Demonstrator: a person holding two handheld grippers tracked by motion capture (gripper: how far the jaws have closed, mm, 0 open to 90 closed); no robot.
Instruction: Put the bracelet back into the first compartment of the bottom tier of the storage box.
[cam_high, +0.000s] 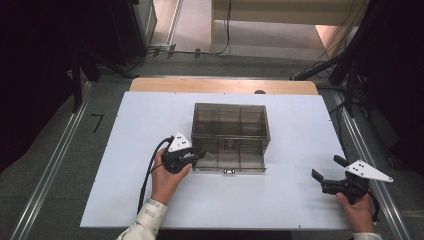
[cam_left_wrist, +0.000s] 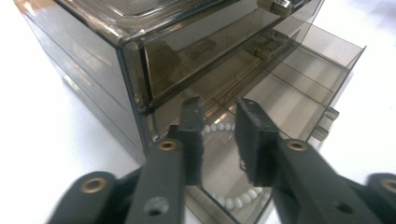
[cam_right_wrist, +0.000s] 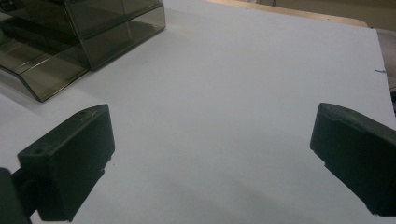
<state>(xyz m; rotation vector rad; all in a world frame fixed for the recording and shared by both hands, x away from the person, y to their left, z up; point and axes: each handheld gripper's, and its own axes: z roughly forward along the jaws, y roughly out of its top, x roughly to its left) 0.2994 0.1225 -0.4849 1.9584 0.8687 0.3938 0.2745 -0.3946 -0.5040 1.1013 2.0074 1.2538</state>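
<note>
A smoky clear drawer box (cam_high: 230, 125) stands mid-table with its bottom drawer (cam_high: 240, 162) pulled out toward me. My left gripper (cam_high: 200, 154) hovers at the drawer's left end. In the left gripper view its jaws (cam_left_wrist: 218, 112) stand a little apart over that compartment, gripping nothing. A string of white beads (cam_left_wrist: 217, 127) lies on the drawer floor beneath them. My right gripper (cam_high: 328, 167) rests at the table's right side, far from the box. The right gripper view shows the right gripper (cam_right_wrist: 212, 130) wide open over bare table.
The white tabletop (cam_high: 150, 200) has free room on every side of the box. The box (cam_right_wrist: 107, 28) and its drawer (cam_right_wrist: 46, 74) sit at the upper left of the right gripper view. Dark stands and cables lie beyond the table's far edge.
</note>
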